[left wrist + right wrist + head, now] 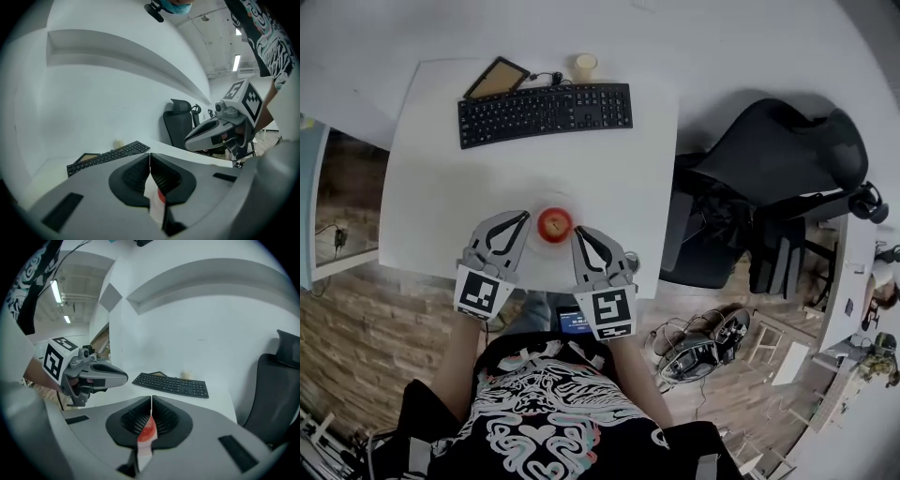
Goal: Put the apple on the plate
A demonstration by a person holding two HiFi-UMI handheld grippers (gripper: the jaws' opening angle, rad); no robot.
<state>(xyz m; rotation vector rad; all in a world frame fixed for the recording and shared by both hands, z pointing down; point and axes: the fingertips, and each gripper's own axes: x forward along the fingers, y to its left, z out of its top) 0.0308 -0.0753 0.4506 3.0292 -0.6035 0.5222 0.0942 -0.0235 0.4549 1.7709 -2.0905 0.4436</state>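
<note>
A red apple [554, 224] sits near the front edge of the white table [431, 187], on a pale plate [553, 246] that hardly stands out from the tabletop. My left gripper [525, 216] is just left of the apple and my right gripper [578, 232] just right of it. Both hover apart from the apple. Each has its jaws shut with nothing held. In the left gripper view the shut gripper [150, 155] shows a sliver of apple [161, 196] below its tips. The right gripper view shows the same, with the shut gripper [151, 399] above a strip of apple [147, 430].
A black keyboard [546, 112], a tablet [498, 78] and a small cup [584, 66] lie at the table's far side. A black office chair [769, 178] stands right of the table. A phone [575, 323] rests on the person's lap below the table's edge.
</note>
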